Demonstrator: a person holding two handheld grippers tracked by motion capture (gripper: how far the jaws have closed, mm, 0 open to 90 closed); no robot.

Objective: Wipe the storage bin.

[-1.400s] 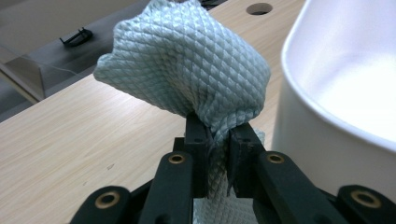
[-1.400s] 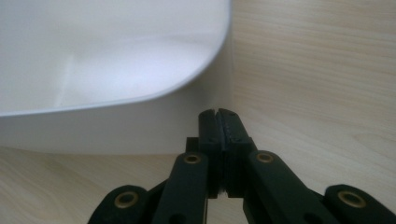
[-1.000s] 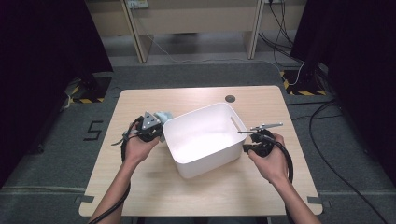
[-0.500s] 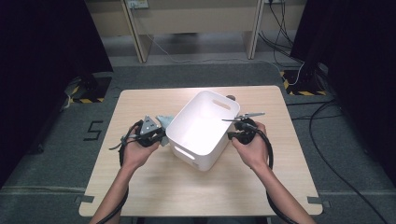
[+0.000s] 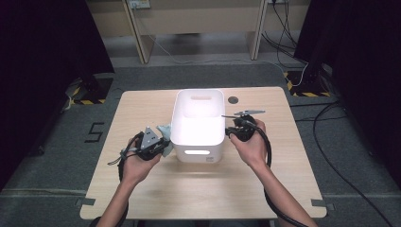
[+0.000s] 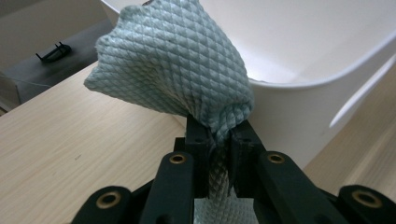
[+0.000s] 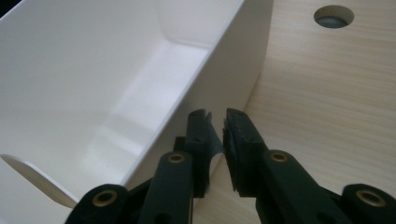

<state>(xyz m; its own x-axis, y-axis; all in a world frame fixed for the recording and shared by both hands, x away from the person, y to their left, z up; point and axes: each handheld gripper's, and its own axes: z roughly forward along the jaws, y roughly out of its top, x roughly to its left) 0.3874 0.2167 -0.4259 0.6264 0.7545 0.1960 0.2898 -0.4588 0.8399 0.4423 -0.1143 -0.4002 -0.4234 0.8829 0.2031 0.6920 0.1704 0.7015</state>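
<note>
A white plastic bin (image 5: 197,153) stands mid-table, its long side running away from me. My left gripper (image 5: 163,142) is just left of the bin's near corner, shut on a pale green waffle-weave cloth (image 6: 177,60) that bulges above the jaws (image 5: 165,130). My right gripper (image 5: 229,131) is at the bin's right wall. In the right gripper view its jaws (image 7: 215,126) have just been opening. They stand slightly apart around the wall's rim (image 7: 201,65), with a gap beside the right pad.
The light wooden table (image 5: 203,189) has a round cable hole (image 5: 232,100) beyond the right gripper, also in the right gripper view (image 7: 333,16). Bare tabletop lies in front of the bin. Cables trail on the grey floor at the right.
The bin has swung round from a slanted position to square with the table. Both hands moved with it, and the right jaws, shut on the bin's wall before, have parted.
</note>
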